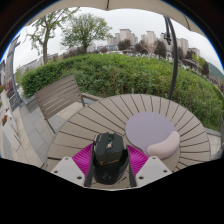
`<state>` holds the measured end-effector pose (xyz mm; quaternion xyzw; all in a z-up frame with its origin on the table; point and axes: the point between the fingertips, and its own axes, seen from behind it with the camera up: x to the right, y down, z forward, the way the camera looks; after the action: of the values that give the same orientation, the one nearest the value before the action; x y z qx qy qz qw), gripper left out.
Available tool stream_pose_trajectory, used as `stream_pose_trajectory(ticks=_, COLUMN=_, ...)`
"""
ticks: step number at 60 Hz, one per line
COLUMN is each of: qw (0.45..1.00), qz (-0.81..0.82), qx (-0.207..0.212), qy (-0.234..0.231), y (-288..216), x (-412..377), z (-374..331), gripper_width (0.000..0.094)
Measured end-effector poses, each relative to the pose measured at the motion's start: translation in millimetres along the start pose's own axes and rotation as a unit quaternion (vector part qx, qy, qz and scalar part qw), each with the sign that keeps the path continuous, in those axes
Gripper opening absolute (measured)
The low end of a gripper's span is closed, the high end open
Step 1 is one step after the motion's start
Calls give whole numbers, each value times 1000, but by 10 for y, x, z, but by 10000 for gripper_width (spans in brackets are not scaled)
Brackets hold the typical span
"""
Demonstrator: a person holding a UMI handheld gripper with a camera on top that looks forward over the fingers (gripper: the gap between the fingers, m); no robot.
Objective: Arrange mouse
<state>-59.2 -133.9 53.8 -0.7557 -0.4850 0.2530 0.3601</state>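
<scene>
A black computer mouse (110, 157) sits between my gripper's (110, 163) two fingers, its nose pointing away from me. The magenta pads (84, 158) press against both of its sides, so the gripper is shut on it. The mouse is held just above or at the near edge of a round slatted wooden table (100, 118). A round lilac mouse mat (150, 130) lies on the table just ahead and to the right of the mouse.
A pale rounded object (166, 146) rests at the mat's near right edge. A wooden chair (58, 98) stands left of the table on a paved terrace. A dark parasol pole (173, 60) rises behind the table, with a green hedge (120, 72) beyond.
</scene>
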Motion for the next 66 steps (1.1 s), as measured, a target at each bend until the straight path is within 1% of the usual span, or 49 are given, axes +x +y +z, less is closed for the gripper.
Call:
stream_pose_trajectory(ticks=6, qw=1000, qz=8, qx=24, qy=8, y=-489, x=304, z=-10, gripper_width=515)
stream_pose_trajectory(ticks=10, qw=999, qz=2, qx=46, qy=26, y=-807, x=599, z=78, gripper_width=515)
stream_pose_trajectory(ticks=14, qw=998, qz=-4, qx=52, qy=44, y=-1010, x=905, z=271, gripper_width=515)
stream_pose_trajectory(ticks=18, qw=997, qz=-5, qx=52, qy=58, y=-1104, x=1223, z=517, gripper_width=514)
stream_pose_trajectory(ticks=20, qw=996, qz=-14, qx=49, qy=67, y=-1101, x=1369, z=669, gripper_width=514)
stream_pose_trajectory(ticks=23, qw=997, qz=-19, qx=43, qy=68, y=-1020, x=1534, z=913, gripper_width=513)
stream_pose_trajectory(ticks=29, qw=998, qz=-22, qx=2, qy=56, y=-671, x=1703, z=1370, gripper_width=515)
stream_pose_trajectory(ticks=33, qw=998, qz=-21, qx=-22, qy=52, y=-487, x=1780, z=1537, gripper_width=523)
stream_pose_trajectory(ticks=35, qw=998, qz=-24, qx=-30, qy=42, y=-417, x=1763, z=1603, gripper_width=550)
stream_pose_trajectory(ticks=36, qw=999, qz=-22, qx=-17, qy=38, y=-456, x=1753, z=1601, gripper_width=557)
stream_pose_trajectory(ticks=37, qw=999, qz=-23, qx=-15, qy=38, y=-461, x=1766, z=1601, gripper_width=588)
stream_pose_trajectory(ticks=38, qw=999, qz=-26, qx=-16, qy=40, y=-459, x=1777, z=1600, gripper_width=643)
stream_pose_trajectory(ticks=40, qw=998, qz=-38, qx=-19, qy=42, y=-455, x=1799, z=1588, gripper_width=701)
stream_pose_trajectory(ticks=41, qw=998, qz=-42, qx=-19, qy=46, y=-467, x=1824, z=1572, gripper_width=747)
stream_pose_trajectory(ticks=43, qw=997, qz=-47, qx=-22, qy=55, y=-501, x=1874, z=1518, gripper_width=869)
stream_pose_trajectory(ticks=45, qw=997, qz=-45, qx=-27, qy=58, y=-503, x=1869, z=1413, gripper_width=836)
stream_pose_trajectory(ticks=46, qw=997, qz=-40, qx=-31, qy=54, y=-504, x=1851, z=1344, gripper_width=834)
stream_pose_trajectory(ticks=50, qw=998, qz=-11, qx=-52, qy=28, y=-525, x=1735, z=980, gripper_width=863)
stream_pose_trajectory(ticks=53, qw=998, qz=3, qx=-68, qy=14, y=-538, x=1671, z=598, gripper_width=859)
stream_pose_trajectory(ticks=62, qw=995, qz=3, qx=-101, qy=20, y=-559, x=1688, z=-708, gripper_width=855)
stream_pose_trajectory(ticks=66, qw=994, qz=-3, qx=-105, qy=19, y=-539, x=1658, z=-1200, gripper_width=863)
